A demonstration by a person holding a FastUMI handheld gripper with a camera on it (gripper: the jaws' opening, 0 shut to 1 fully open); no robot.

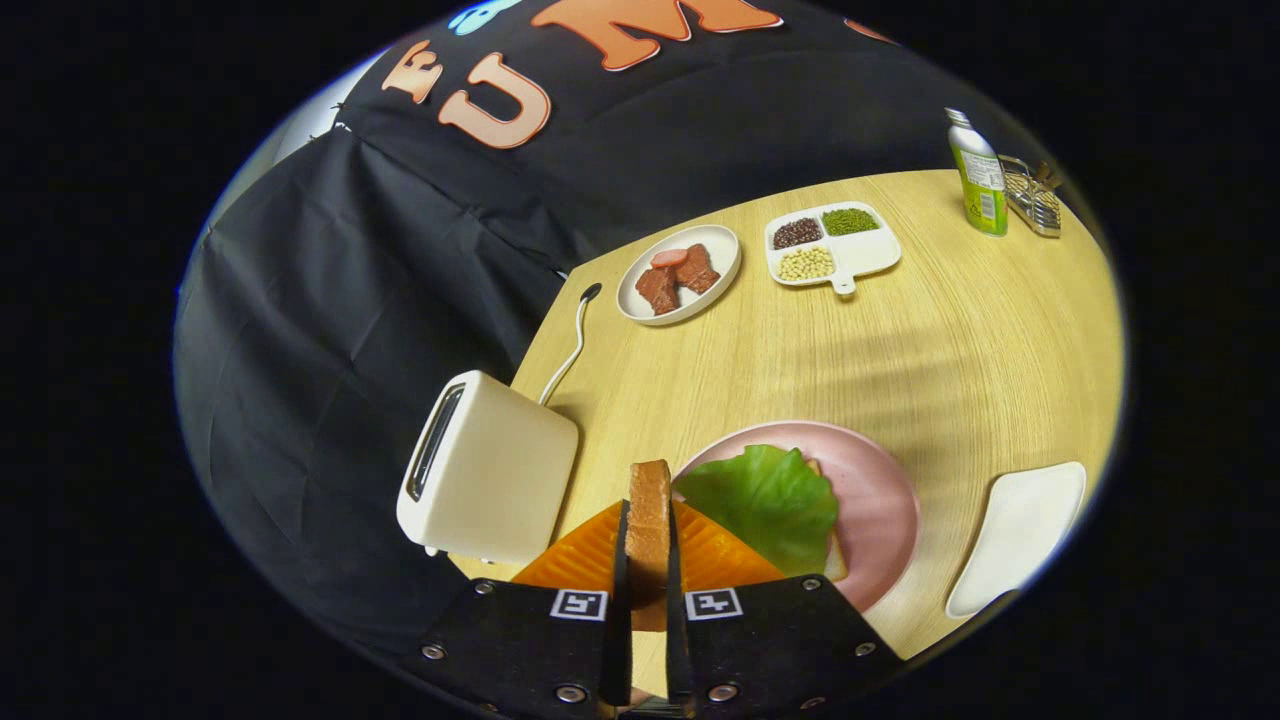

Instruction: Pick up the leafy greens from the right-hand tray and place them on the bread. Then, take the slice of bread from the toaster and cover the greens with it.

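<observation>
Now the gripper point(648, 580) squeezes the bread slice point(649, 525) on its edge, between both fingers, beside the toaster point(490, 470). The lettuce leaf point(765, 500) lies on the pink plate point(880, 500). Dropped crooked, the slice might push the leaf off.

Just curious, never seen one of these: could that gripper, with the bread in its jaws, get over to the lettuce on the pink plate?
Probably yes. The gripper grips the bread slice upright; the leafy greens lie just ahead, nothing between.

The gripper point(648, 560) is closed tight on a slice of bread point(650, 525), with one finger pressing on each side
</observation>
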